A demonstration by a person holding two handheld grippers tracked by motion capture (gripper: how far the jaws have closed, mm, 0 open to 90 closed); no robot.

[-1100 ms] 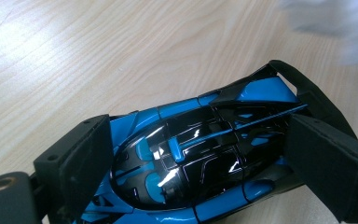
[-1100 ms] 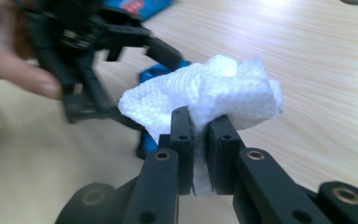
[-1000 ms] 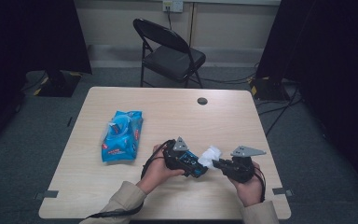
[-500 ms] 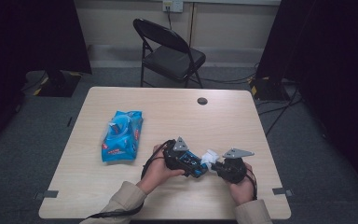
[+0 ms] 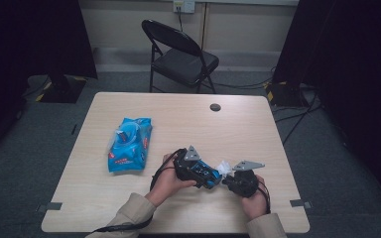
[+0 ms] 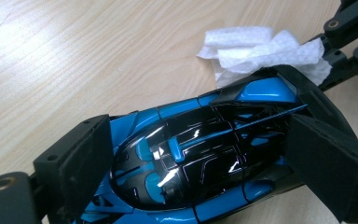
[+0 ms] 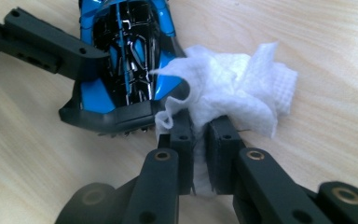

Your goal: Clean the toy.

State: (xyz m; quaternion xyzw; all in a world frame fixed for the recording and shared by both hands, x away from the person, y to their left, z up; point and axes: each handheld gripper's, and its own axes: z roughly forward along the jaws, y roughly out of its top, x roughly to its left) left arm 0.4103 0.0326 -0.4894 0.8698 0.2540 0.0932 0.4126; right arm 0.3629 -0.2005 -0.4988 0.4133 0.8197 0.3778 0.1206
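1. The left gripper (image 5: 209,177) holds a blue and black toy car (image 6: 200,154) across its body, one pad on each flank, low over the light wood worktop (image 5: 188,124).
2. The right gripper (image 7: 200,140) is pinched nearly closed on a crumpled white wipe (image 7: 233,93), a strip of which runs down between the pads.
3. In the right gripper view the wipe lies against one end of the car, draped over its blue corner; whether that end is the nose or the tail is hard to tell.
4. From the high view the two grippers meet near the worktop's front edge, right of centre.
5. A blue wipe packet (image 5: 129,144) lies flat well to the left, apart from both hands.
6. A black folding chair (image 5: 181,54) stands beyond the far edge.
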